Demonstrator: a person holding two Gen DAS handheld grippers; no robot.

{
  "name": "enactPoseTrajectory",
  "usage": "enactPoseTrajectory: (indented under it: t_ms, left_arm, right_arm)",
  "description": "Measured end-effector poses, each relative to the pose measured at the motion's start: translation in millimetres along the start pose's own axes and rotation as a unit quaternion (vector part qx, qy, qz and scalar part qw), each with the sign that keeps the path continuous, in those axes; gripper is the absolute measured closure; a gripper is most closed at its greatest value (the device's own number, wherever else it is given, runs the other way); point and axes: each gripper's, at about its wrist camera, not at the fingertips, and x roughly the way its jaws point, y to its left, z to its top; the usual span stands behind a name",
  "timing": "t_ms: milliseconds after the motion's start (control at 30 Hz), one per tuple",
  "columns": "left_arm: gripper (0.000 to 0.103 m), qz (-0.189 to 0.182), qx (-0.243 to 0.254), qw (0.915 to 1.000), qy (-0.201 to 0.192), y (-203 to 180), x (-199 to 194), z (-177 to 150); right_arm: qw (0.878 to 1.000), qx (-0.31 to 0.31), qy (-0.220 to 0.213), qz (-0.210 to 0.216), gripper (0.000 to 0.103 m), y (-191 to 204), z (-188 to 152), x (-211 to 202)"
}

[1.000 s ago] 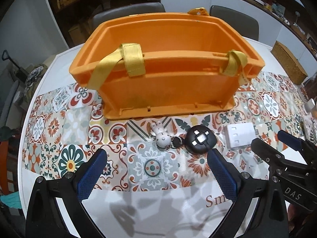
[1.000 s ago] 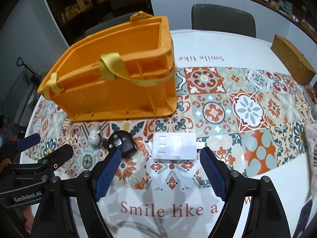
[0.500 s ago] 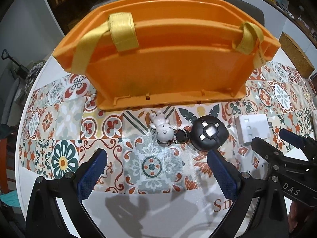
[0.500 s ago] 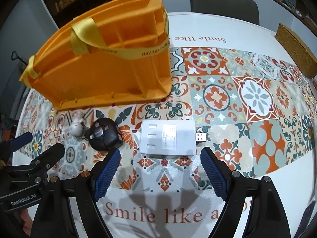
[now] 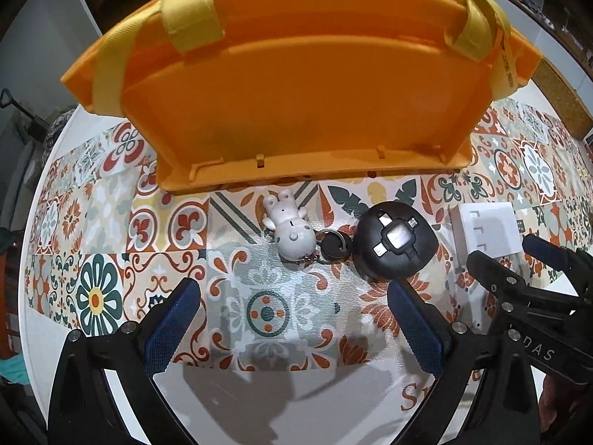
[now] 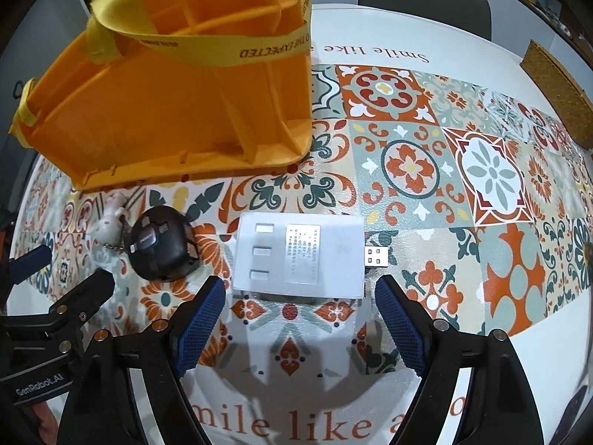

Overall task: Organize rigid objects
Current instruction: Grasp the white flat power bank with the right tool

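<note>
An orange bin with yellow straps stands at the back of the patterned tablecloth. In front of it lie a white toy keychain, a round black gadget and a flat white USB box. My left gripper hangs open just short of the keychain and the black gadget, nothing between its blue pads. My right gripper is open too, its pads flanking the near edge of the white box without touching it. The box's USB plug sticks out to the right.
A woven brown mat lies at the far right of the table. A grey chair stands behind the table. The white table edge with printed lettering runs under both grippers. Each gripper shows at the other view's side.
Both grippers have come down toward the table, so the bin, keychain, black gadget and white box look larger and nearer. Both stay open; nothing on the table has moved.
</note>
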Motion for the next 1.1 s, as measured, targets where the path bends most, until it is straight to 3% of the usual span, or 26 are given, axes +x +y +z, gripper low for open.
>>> enactPoseTrajectory:
  t_ms: [600,767,1100]
  left_arm:
    - [0.000,0.002,-0.007,1.0000,0.006,16,17,-1]
    - [0.000,-0.013,-0.015,0.9998,0.001,20,15,-3]
    - [0.000,-0.040,-0.008,0.9991,-0.013,18,0,-7]
  right_arm:
    - [1.000,-0.012,-0.002,-0.009,0.019,5,16,21]
    - [1.000,-0.010,-0.012,-0.027,0.026,10,22,26]
    - [0.999,0.011,-0.032,-0.026,0.026,1,-11,-7]
